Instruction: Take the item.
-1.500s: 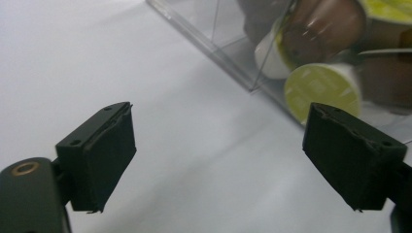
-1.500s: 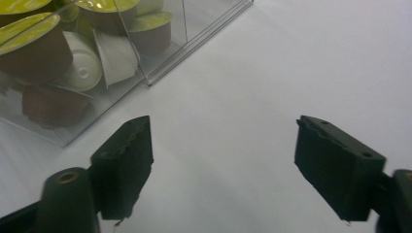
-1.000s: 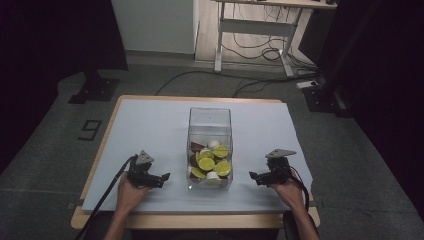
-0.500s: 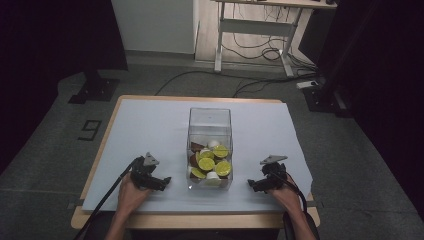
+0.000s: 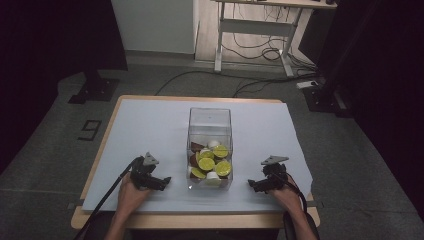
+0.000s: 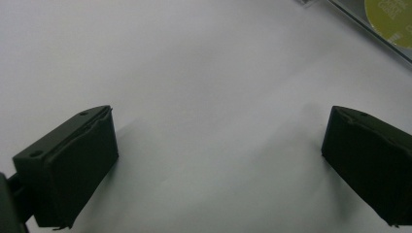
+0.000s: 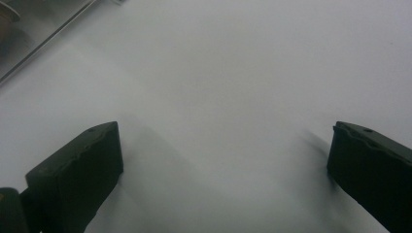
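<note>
1. Two pairs of black jaws stand spread wide with nothing between them: in the left gripper view and the right gripper view alike, only bare white sheet lies in the gap.
2. Left gripper [image 5: 161,181] sits low over the sheet near the table's front edge, held in the person's left hand [image 5: 131,192], its jaws turned toward the middle.
3. Right gripper [image 5: 254,184] mirrors it on the other side, held in the right hand [image 5: 286,194], jaws also turned inward.
4. Between them, apart from both, stands the clear box [image 5: 210,120], upright on the white sheet [image 5: 150,125].
5. Inside the box lie round capsules [image 5: 206,163] with yellow-green tops, along with some brown and white ones, heaped at the bottom.
6. Under the sheet, the wooden table [image 5: 200,221] shows along its edges.
</note>
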Action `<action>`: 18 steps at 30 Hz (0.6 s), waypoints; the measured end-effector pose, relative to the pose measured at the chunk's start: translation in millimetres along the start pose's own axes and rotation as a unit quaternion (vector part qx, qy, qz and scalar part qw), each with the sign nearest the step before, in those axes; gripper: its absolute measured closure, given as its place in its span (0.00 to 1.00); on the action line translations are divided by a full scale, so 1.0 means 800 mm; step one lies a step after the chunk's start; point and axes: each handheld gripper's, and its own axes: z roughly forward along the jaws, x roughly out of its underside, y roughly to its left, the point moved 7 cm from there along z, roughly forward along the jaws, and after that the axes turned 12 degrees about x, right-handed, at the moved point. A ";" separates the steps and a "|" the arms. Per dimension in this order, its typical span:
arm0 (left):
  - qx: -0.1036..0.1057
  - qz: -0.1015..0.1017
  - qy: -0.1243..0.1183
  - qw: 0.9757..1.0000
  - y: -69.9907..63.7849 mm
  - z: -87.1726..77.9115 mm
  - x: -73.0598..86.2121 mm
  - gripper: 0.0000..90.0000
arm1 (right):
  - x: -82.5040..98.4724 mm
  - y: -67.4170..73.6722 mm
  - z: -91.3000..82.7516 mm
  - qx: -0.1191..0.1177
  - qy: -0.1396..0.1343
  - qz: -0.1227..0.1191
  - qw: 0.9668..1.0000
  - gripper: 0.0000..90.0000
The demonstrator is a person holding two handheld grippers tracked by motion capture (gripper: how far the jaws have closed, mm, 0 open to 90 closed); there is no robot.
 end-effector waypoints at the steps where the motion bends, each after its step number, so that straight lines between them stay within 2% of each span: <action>1: 0.000 0.000 0.000 1.000 0.000 0.000 0.000 0.00 | 0.000 0.000 -0.001 -0.002 0.002 0.000 1.000 0.00; 5: 0.000 0.000 0.000 1.000 0.000 0.000 0.000 0.00 | 0.000 -0.003 -0.009 -0.007 -0.002 -0.002 1.000 0.00; 8: 0.000 0.000 0.000 1.000 0.000 0.000 0.000 0.00 | -0.002 -0.009 -0.020 0.017 -0.007 -0.030 0.999 0.00; 12: 0.001 -0.001 0.000 1.000 0.000 0.000 0.000 0.00 | -0.005 -0.015 -0.035 0.029 -0.020 -0.031 0.999 0.00; 16: 0.001 -0.001 0.000 1.000 0.000 0.000 0.000 0.00 | -0.002 -0.010 -0.046 0.022 -0.011 -0.032 0.999 0.00; 18: 0.001 -0.001 -0.001 1.000 0.000 0.000 0.000 0.00 | -0.002 -0.004 -0.052 0.008 -0.008 -0.030 0.999 0.00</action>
